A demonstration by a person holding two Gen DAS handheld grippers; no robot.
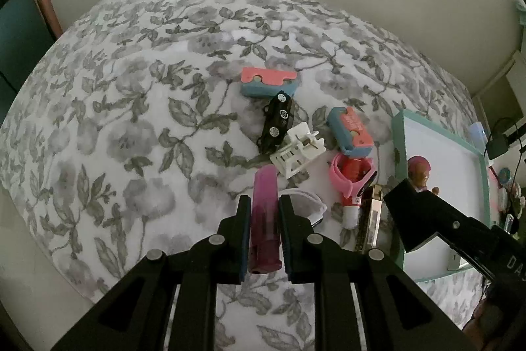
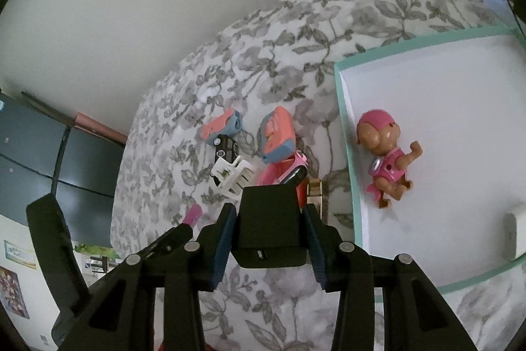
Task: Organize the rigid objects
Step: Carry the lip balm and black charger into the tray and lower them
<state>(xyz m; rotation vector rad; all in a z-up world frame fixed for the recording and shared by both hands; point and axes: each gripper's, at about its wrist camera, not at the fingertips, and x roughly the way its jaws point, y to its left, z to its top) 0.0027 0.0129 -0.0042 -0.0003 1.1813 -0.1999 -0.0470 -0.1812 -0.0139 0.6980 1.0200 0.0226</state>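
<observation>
My left gripper (image 1: 264, 201) is shut on a purple translucent tube (image 1: 263, 196), held above the floral bedspread (image 1: 131, 107). My right gripper (image 2: 269, 209) is shut on a black charger block (image 2: 269, 229), which also shows at the right of the left wrist view as the charger block (image 1: 414, 219). To its right lies a teal-rimmed white tray (image 2: 345, 134) with a pink toy pup (image 2: 384, 157) in it. The purple tube's tip (image 2: 194, 216) pokes in at the left of the right wrist view.
On the bedspread lie two pink-and-blue blocks (image 1: 268, 83) (image 1: 350, 130), a black toy car (image 1: 276, 122), a white claw clip (image 1: 297, 150), a pink watch (image 1: 351, 178), a metal bar (image 1: 373, 216) and a white band (image 1: 305, 199). A white item (image 2: 514, 236) sits in the tray's corner.
</observation>
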